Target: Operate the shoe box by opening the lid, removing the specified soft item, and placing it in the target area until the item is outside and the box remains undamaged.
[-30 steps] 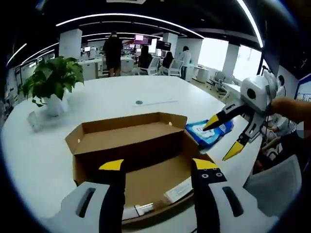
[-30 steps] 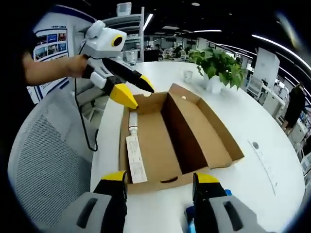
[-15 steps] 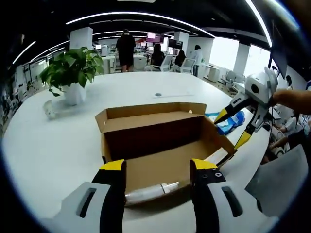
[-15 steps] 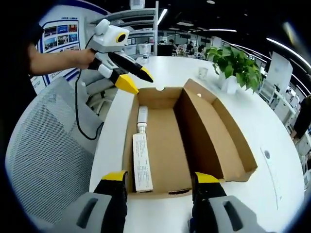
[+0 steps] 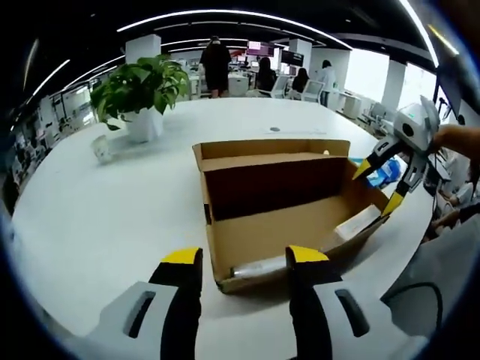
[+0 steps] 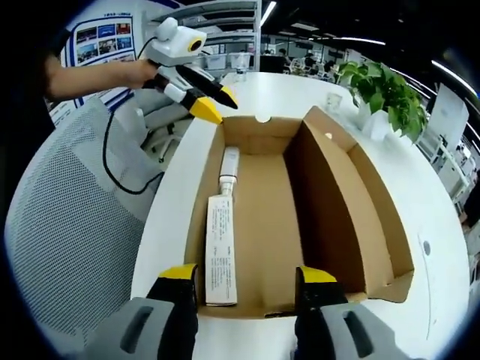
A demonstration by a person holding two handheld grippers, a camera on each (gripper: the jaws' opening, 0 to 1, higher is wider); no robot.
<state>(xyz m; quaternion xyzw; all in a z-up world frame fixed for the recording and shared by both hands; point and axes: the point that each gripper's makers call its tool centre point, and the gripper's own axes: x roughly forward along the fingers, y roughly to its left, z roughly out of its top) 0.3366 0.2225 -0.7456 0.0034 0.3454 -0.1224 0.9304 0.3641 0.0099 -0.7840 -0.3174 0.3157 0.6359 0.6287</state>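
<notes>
Cardboard shoe box [image 6: 300,217] lies open near a potted plant [image 5: 139,90]; both grippers' jaws spread, holding nothing

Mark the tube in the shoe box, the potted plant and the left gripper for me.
tube [image 6: 228,169], right gripper view: middle of its white body.
potted plant [image 5: 139,84], left gripper view: leaves above the white pot.
left gripper [image 6: 208,103], right gripper view: between its yellow tips.

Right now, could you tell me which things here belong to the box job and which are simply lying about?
Part of the job:
shoe box, lid open
tube inside it
paper slip inside it
left gripper
right gripper

Lying about:
potted plant
small cup
blue pack
mesh chair
</notes>
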